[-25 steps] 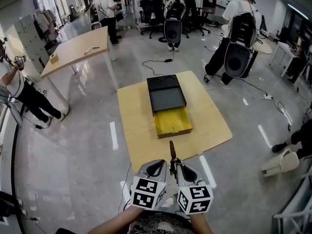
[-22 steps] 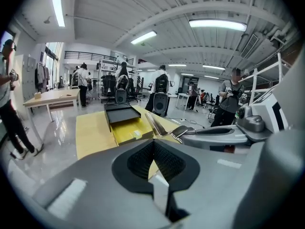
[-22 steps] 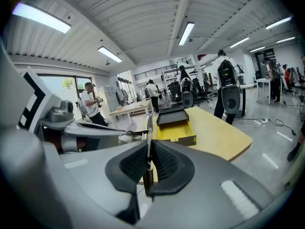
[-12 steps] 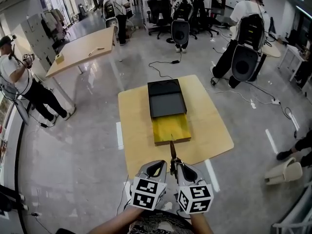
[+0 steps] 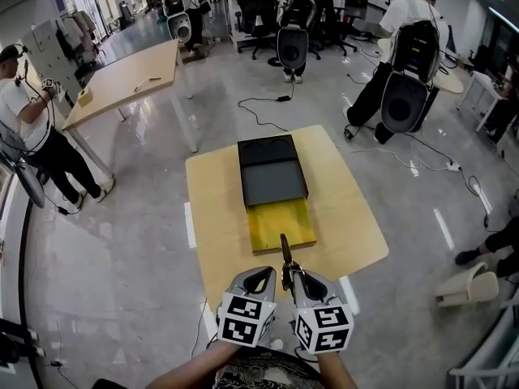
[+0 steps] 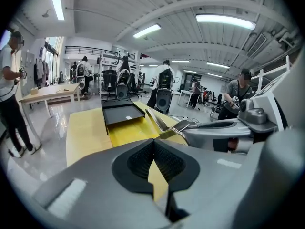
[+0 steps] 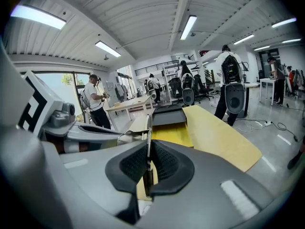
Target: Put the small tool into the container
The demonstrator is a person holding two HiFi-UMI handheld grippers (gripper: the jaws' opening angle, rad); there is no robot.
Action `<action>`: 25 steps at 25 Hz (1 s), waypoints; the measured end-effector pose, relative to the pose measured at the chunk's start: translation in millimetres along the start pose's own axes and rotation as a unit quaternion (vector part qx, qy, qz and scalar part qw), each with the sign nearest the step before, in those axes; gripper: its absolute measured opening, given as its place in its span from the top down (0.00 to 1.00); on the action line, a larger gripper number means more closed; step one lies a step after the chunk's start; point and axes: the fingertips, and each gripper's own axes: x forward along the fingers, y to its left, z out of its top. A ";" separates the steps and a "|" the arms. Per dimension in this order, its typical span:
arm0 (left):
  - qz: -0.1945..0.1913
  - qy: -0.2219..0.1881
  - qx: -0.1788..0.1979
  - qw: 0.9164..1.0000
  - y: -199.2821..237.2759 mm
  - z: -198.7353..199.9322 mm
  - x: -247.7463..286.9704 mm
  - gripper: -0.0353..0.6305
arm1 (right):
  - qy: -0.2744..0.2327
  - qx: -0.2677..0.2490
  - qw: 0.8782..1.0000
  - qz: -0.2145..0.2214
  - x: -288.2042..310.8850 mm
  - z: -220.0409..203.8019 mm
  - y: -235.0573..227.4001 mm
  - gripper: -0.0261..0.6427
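A black container [image 5: 272,173] lies on the small yellow table [image 5: 215,209], and its yellow drawer [image 5: 280,225] is pulled out toward me. Both grippers hang side by side below the table's near edge. My right gripper [image 5: 298,278] is shut on the small tool [image 5: 285,254], a thin metal blade with a brown handle that points forward at the drawer. In the right gripper view the tool [image 7: 148,128] stands upright between the pads [image 7: 164,163], in line with the container [image 7: 167,114]. My left gripper [image 5: 263,275] is shut with nothing in it [image 6: 153,144]; the tool [image 6: 159,120] shows just to its right.
A longer wooden table [image 5: 122,83] stands at the back left, with a person [image 5: 32,128] beside it. Several people wearing gear and office chairs fill the back. Cables [image 5: 259,108] trail on the shiny floor beyond the table. A pale object [image 5: 466,278] lies at the right.
The table and container have drawn nearer to me and shifted slightly left. Both grippers hold the same pose, the tool still in the right one.
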 end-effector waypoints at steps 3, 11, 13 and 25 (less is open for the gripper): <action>-0.007 0.011 -0.008 1.000 59.7 8.8 20.7 0.94 | 0.015 -0.014 1.000 -0.008 59.0 20.5 14.1 0.95; -0.028 0.009 -0.020 0.999 213.9 53.3 48.5 0.94 | 0.053 -0.074 0.995 -0.027 198.5 75.0 71.8 0.95; -0.033 0.010 -0.025 0.999 263.1 61.9 58.4 0.94 | 0.067 -0.099 0.992 -0.031 245.2 86.5 89.7 0.95; -0.061 0.007 -0.057 0.996 487.3 80.4 75.8 0.94 | 0.127 -0.278 0.950 -0.061 448.2 132.4 188.5 0.95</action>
